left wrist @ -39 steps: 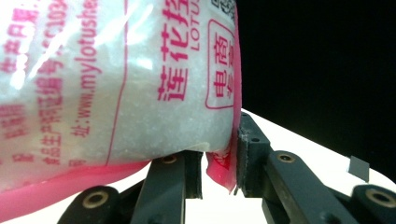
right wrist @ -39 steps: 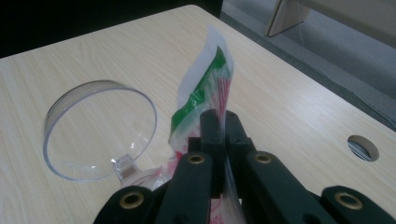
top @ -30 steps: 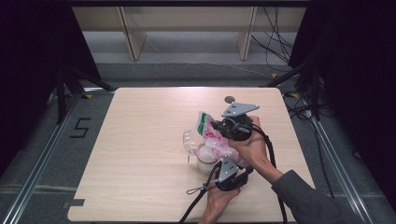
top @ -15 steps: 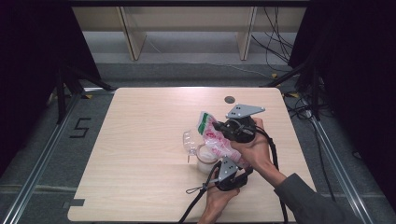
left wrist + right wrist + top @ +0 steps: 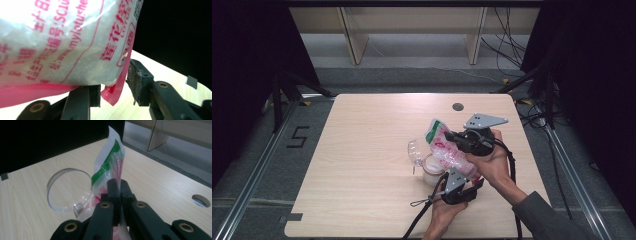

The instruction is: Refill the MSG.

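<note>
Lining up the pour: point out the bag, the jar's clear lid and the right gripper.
bag (image 5: 447,150): high view, its pink printed middle.
clear lid (image 5: 66,191): right gripper view, centre of the disc.
right gripper (image 5: 117,185): right gripper view, jaw tips shut on the bag.

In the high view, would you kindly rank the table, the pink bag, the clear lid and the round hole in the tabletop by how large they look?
1. Table
2. Pink bag
3. Clear lid
4. Round hole

The bag is raised toward the camera, so it may look slightly larger than it is.
</note>
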The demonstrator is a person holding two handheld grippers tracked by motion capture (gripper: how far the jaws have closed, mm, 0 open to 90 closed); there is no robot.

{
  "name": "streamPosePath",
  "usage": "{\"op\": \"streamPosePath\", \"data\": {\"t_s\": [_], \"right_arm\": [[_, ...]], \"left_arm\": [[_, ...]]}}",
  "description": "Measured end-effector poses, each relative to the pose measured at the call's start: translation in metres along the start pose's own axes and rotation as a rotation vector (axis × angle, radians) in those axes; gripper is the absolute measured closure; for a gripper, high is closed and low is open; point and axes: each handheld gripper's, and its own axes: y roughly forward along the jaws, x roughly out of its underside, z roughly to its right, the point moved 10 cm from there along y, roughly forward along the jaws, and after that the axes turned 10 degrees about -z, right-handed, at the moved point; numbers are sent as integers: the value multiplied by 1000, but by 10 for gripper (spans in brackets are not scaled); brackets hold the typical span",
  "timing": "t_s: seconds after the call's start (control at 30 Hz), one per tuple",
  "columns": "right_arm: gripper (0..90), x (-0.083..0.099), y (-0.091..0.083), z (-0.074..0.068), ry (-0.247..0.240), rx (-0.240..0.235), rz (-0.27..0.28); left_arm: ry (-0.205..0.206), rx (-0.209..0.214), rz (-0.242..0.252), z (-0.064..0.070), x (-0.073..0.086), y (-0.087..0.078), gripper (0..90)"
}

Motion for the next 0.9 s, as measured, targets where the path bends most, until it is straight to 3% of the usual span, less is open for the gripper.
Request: {"op": "streamPosePath", "data": {"t_s": [0.07, 0.1, 0.13, 0.17, 0.3, 0.33, 0.4, 0.43, 0.47, 0.5, 0.53, 0.6, 0.63, 0.7, 0.73, 0.77, 0.8, 0.83, 0.9], "right_arm": [[900, 0, -3, 3, 3, -1, 29], [900, 3, -6, 2, 21, -13, 19], [900, 2, -8, 5, -8, -5, 44], [900, 4, -10, 3, 40, -15, 40], [900, 7, -18, 6, 28, -29, 77], [900, 9, -20, 5, 62, -37, 80], [900, 8, -23, 9, 52, -35, 111], [900, 9, -25, 8, 65, -48, 117], [900, 9, -27, 11, 45, -37, 124], [900, 11, -30, 9, 81, -48, 128], [900, 10, -31, 11, 71, -48, 143], [900, 12, -34, 11, 98, -52, 164], [900, 12, -35, 13, 80, -56, 174], [900, 16, -39, 13, 125, -58, 179], [900, 16, -40, 14, 107, -67, 194], [900, 18, -42, 14, 129, -58, 200], [900, 17, -43, 14, 115, -71, 217], [900, 19, -46, 14, 140, -69, 215], [900, 19, -49, 16, 134, -70, 237]], "left_arm": [[-29, 16, 20, 2, -2, 1, 609], [-24, 18, 19, 3, -1, 1, 606], [-22, 22, 16, 3, -1, 1, 606], [-23, 26, 17, 4, -1, 2, 606], [-22, 25, 8, 5, 0, 1, 604], [-30, 26, 12, 5, 0, 2, 600], [-43, 34, 24, 7, -2, 2, 590], [-46, 31, 26, 7, -2, 2, 586], [-48, 26, 22, 6, -2, 1, 577], [-26, 16, 3, 3, 0, 0, 566], [-25, 3, -7, 2, 1, -1, 566], [-30, 7, -1, 3, 1, -1, 565], [-33, 6, -5, 3, 2, -1, 560], [-30, 2, -12, 3, 3, -2, 546], [-28, -3, -13, 3, 3, -2, 548], [-20, -2, -16, 3, 3, -3, 549], [-11, -28, -27, 2, 4, -4, 549], [-8, -21, -20, 3, 3, -5, 548], [-7, -35, -31, 3, 3, -6, 545]]}}
